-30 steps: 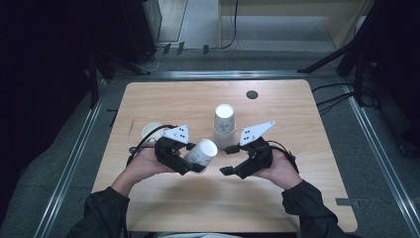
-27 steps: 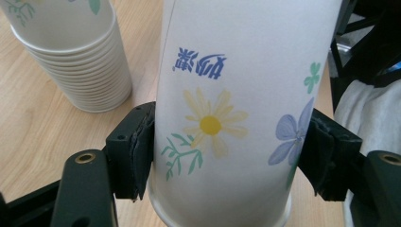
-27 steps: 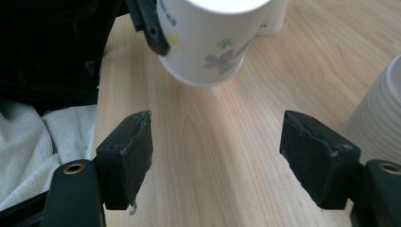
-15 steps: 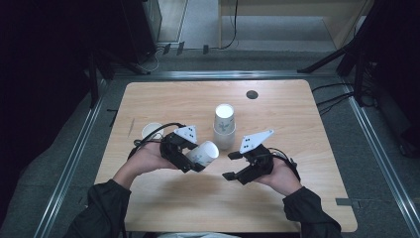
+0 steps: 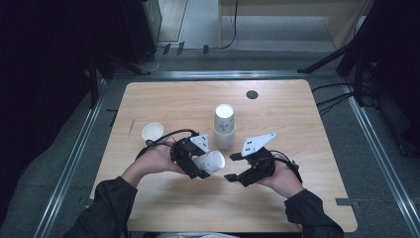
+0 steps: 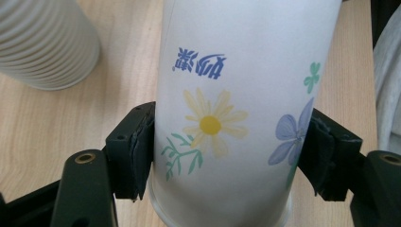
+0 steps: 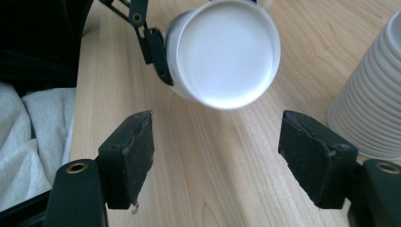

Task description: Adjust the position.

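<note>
My left gripper point(image 5: 198, 166) is shut on a white paper cup with a flower print point(image 6: 241, 104), held on its side above the table with its base pointing right. The cup point(image 5: 209, 162) sits between the two hands in the high view. My right gripper point(image 5: 235, 166) stands open just right of it, jaws wide and nothing between them. In the right gripper view the cup's round white base point(image 7: 227, 52) faces the camera beyond the open pads point(image 7: 135, 151), with the left gripper point(image 7: 156, 45) clamped on its side.
A stack of upturned ribbed white cups point(image 5: 224, 126) stands behind the hands at mid-table; the stack point(image 7: 373, 99) is at the right in the right gripper view. A single white cup point(image 5: 152, 132) stands at the left. A dark round hole point(image 5: 252, 94) lies near the far edge.
Both hands have drawn toward the near edge of the table. The left gripper still holds the flowered cup, and the right gripper has stayed open beside it.
</note>
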Tool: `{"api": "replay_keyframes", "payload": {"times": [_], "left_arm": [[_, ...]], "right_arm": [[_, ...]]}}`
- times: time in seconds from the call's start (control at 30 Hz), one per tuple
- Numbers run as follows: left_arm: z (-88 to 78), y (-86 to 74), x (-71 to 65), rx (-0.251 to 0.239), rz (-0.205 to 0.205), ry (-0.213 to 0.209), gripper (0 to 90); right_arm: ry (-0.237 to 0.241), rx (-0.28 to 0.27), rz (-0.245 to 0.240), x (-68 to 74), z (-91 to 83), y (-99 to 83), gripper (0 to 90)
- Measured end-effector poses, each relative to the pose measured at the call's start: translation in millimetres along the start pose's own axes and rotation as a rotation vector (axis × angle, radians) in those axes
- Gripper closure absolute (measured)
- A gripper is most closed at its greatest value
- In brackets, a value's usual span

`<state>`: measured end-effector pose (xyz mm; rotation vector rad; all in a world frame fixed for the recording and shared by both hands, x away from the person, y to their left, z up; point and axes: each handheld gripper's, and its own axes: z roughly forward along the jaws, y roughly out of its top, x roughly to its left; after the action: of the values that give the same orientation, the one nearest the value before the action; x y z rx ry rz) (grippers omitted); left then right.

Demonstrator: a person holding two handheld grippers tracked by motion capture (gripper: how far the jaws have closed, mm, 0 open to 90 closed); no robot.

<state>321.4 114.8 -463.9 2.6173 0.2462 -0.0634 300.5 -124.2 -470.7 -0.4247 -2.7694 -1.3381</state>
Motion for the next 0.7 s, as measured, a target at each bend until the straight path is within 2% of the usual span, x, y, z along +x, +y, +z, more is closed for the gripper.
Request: {"api": "replay_keyframes", "payload": {"times": [0.1, 0.3, 0.6, 0.7], "left_arm": [[7.2, 3.1, -4.4, 0.026, 0.024, -0.021, 28.7], [12.3, 9.1, -12.4, 0.033, 0.066, -0.055, 28.7], [15.9, 13.3, -17.8, 0.033, 0.096, -0.087, 28.7], [16.2, 13.6, -20.5, 0.019, 0.097, -0.098, 28.6]], "right_arm": [[0.008, -0.008, -0.015, -0.9, 1.8, -0.2, 27.8], [0.046, -0.001, -0.051, 2.0, 8.0, 2.3, 28.0], [0.077, 0.020, -0.105, 8.9, 16.3, 6.0, 27.8], [0.091, 0.029, -0.130, 11.9, 20.3, 8.9, 29.2]]}}
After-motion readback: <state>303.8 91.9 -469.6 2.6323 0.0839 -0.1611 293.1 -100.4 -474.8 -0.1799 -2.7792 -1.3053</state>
